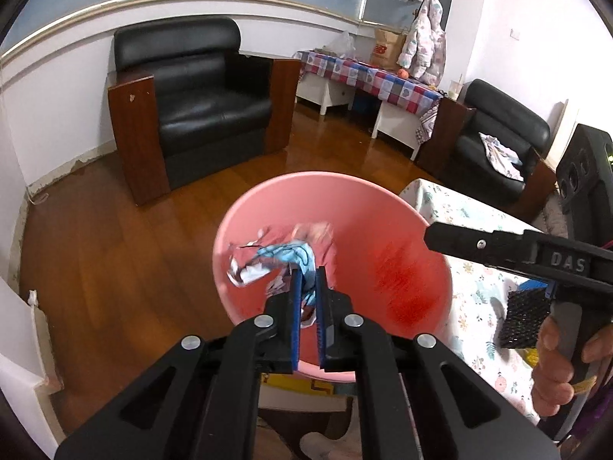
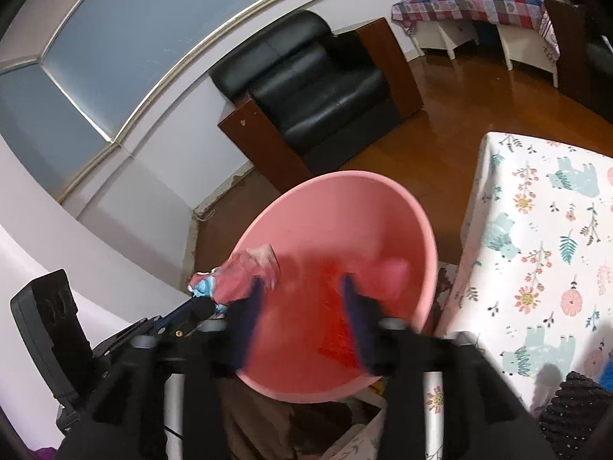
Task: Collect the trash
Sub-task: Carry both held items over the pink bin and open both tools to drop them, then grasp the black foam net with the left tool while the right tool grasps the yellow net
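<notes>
Left gripper (image 1: 308, 295): jaws nearly together, clamped on a crumpled wrapper (image 1: 268, 264) of blue, white and foil; the wrapper hangs at 10 o'clock from the fingertips, inside the mouth of the pink bin (image 1: 333, 188); this places the trash directly above the bin floor, so that a release should, in all likelihood, drop it inside rather than on the wood floor (image 1: 115, 230). The left tool points forward and down over the near rim, entering the bin at 6 o'clock in its own view. The bin stands just beside the table (image 2: 536, 230) with the floral cloth, which lies at 3 o'clock; this keeps the receptacle within reach of both tools. Right gripper (image 2: 302, 306): jaws well apart, holding nothing; blurred in its own view; it hovers over the bin opening, aimed downward, with the bin floor visible between the fingers. In the left view it enters from 3 o'clock, the person's hand (image 1: 555, 368) wrapped around the grip. Judged step: release of the wrapper.
</notes>
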`<state>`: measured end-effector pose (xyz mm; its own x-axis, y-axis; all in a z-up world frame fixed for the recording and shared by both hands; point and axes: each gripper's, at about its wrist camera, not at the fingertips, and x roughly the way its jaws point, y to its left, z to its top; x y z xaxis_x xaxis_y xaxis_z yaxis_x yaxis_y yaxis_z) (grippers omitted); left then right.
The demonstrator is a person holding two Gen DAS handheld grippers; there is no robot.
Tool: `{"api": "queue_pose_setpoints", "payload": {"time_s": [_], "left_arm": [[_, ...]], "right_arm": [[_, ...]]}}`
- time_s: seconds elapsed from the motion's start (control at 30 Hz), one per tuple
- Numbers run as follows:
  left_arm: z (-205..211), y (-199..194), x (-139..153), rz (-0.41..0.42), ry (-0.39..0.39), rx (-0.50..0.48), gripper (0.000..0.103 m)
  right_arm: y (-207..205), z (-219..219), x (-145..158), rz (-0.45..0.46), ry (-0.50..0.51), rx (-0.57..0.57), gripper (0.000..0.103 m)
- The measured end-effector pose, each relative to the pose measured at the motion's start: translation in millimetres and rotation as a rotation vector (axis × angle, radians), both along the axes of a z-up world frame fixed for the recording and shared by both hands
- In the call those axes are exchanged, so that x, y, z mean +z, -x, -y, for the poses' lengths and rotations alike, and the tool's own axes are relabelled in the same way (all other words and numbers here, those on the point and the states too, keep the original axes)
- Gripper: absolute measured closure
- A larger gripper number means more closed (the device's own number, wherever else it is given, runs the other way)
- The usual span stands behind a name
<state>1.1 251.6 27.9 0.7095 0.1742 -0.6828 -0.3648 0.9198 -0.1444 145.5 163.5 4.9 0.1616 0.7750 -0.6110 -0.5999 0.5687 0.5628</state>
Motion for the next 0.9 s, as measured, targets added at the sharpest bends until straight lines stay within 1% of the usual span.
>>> {"api": "queue_pose_setpoints", "payload": {"time_s": [0.1, 0.17, 0.23, 0.3, 0.43, 0.57, 0.7, 0.77, 0.9], "left_arm": [[1, 1, 1, 0.007, 0.01, -0.006, 0.094], [3, 2, 3, 0.022, 0.024, -0.01, 0.087], [6, 4, 8, 0.039, 0.026, -0.006, 0.084], [10, 5, 12, 0.051, 0.031, -0.009, 0.083], [24, 6, 19, 0.072, 0.034, -0.032, 0.083], [47, 9, 27, 0.096, 0.031, -0.081, 0.083], [74, 12, 37, 0.125, 0.038, -0.14, 0.083], [88, 12, 40, 0.134, 0.039, -0.178, 0.083], [121, 10, 44, 0.138, 0.056, -0.284, 0.083]], "right_arm": [[2, 3, 1, 0.018, -0.007, 0.006, 0.052], [4, 14, 6, 0.026, -0.012, 0.006, 0.051], [9, 19, 11, 0.049, -0.012, 0.005, 0.049], [17, 28, 19, 0.088, -0.008, 0.001, 0.047], [34, 48, 30, 0.139, 0.008, -0.007, 0.046], [50, 72, 44, 0.187, 0.01, -0.035, 0.043], [66, 106, 61, 0.251, 0.016, -0.078, 0.041], [76, 133, 71, 0.291, 0.028, -0.123, 0.04], [90, 187, 77, 0.339, 0.056, -0.221, 0.037]]}}
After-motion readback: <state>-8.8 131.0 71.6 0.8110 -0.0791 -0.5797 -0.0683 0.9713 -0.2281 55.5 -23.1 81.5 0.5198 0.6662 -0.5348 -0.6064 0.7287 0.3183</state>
